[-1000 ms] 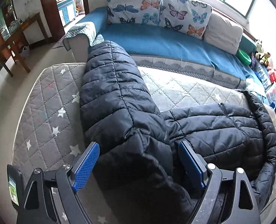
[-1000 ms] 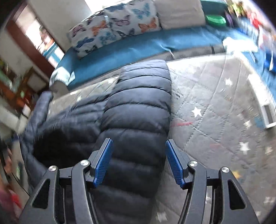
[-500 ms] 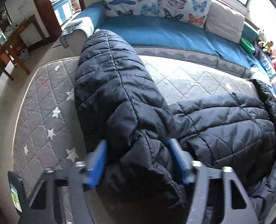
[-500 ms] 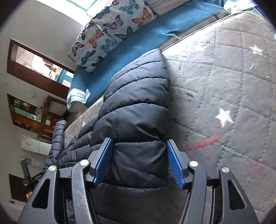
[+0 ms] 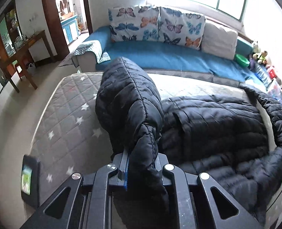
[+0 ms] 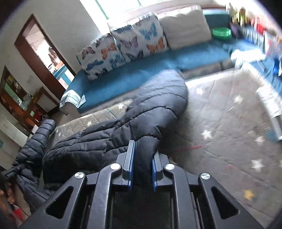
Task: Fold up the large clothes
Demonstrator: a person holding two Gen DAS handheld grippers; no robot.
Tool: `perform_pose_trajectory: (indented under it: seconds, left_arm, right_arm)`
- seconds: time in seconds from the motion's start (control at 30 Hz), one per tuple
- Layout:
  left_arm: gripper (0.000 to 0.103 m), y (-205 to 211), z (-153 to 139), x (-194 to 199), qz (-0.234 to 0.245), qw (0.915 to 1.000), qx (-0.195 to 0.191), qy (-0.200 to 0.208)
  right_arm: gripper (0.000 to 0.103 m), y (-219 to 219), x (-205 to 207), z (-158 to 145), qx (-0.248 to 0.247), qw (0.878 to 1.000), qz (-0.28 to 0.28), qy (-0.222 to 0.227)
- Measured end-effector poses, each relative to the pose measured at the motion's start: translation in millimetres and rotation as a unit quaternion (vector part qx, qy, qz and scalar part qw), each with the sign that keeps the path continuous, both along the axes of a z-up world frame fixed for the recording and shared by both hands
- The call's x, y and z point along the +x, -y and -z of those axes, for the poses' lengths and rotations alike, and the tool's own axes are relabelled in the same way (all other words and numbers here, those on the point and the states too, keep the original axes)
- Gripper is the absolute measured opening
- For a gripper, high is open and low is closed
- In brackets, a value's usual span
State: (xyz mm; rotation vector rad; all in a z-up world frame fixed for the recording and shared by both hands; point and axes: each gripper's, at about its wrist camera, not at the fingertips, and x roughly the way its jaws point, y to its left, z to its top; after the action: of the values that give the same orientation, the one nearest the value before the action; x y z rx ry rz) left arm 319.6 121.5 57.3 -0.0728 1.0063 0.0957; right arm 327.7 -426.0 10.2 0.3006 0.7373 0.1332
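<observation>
Left wrist view: my left gripper [image 5: 141, 164] has its jaws closing on a bunched fold of the black puffer jacket [image 5: 213, 126], and the fabric is squeezed tight between the blue pads [image 5: 126, 168], bulging out above and below them. The sleeve [image 5: 129, 97] I have pinched stands up in a hump over the near left part of the grey star-quilted mattress [image 5: 64, 118], while the jacket's body lies spread across the mattress toward its right edge, with a dark collar or hood trailing along that edge. Beyond the far edge of the mattress sits the blue sofa [image 5: 160, 57] with butterfly cushions [image 5: 156, 24].

From the right wrist camera, my right gripper [image 6: 142, 165] is clamped shut on the jacket's other sleeve [image 6: 156, 110], a thick roll of padding held between its pads [image 6: 130, 167]. That sleeve stretches away toward the far edge of the mattress [image 6: 226, 124], and the rest of the jacket lies off to the left, reaching the left edge, where my other gripper shows only as a blur
</observation>
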Motion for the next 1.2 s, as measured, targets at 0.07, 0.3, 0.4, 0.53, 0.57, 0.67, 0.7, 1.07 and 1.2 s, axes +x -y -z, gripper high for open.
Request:
perform_pose_trajectory:
  seconds: [0.07, 0.3, 0.4, 0.53, 0.57, 0.67, 0.7, 1.07, 1.2]
  left_arm:
    - [0.017, -1.0, -8.7, -26.0, 0.001, 1.0, 0.004, 0.003]
    - [0.019, -14.8, 0.1, -114.7, 0.008, 0.9994, -0.017, -0.029]
    - [0.027, -24.6, 34.2, -125.3, -0.005, 0.9964, -0.006, -0.084]
    - [0.05, -34.8, 49.0, -136.9, -0.013, 0.9954, -0.02, -0.093]
    - [0.053, -35.6, 47.1, -139.3, -0.012, 0.9953, -0.02, -0.094]
    - [0.059, -39.5, 36.0, -140.2, -0.014, 0.9949, -0.024, -0.097]
    - [0.059, -39.9, 27.6, -143.4, -0.013, 0.9953, -0.022, -0.094]
    - [0.083, 14.4, -67.1, -134.3, 0.069, 0.9975, -0.011, -0.009]
    - [0.083, 40.8, -54.1, -90.7, 0.091, 0.9948, -0.029, -0.037]
  right_arm:
    - [0.014, 1.2, -25.2, -17.4, -0.015, 1.0, 0.014, 0.011]
    - [0.013, 14.2, -118.1, -33.5, -0.041, 0.994, 0.1, 0.019]
    - [0.016, 28.0, -120.4, -3.3, -0.012, 0.995, 0.096, -0.028]
    - [0.027, 40.2, -102.9, 44.0, -0.013, 0.988, 0.104, -0.115]
    - [0.029, 42.9, -99.6, 54.4, -0.021, 0.985, 0.109, -0.135]
    - [0.034, 43.8, -100.5, 69.7, -0.049, 0.979, 0.1, -0.17]
    - [0.035, 41.2, -99.7, 66.7, -0.065, 0.978, 0.099, -0.17]
    - [0.063, -4.1, -136.4, -14.4, -0.128, 0.99, 0.029, -0.055]
    - [0.064, -28.2, -104.6, -8.5, -0.089, 0.994, -0.036, -0.054]
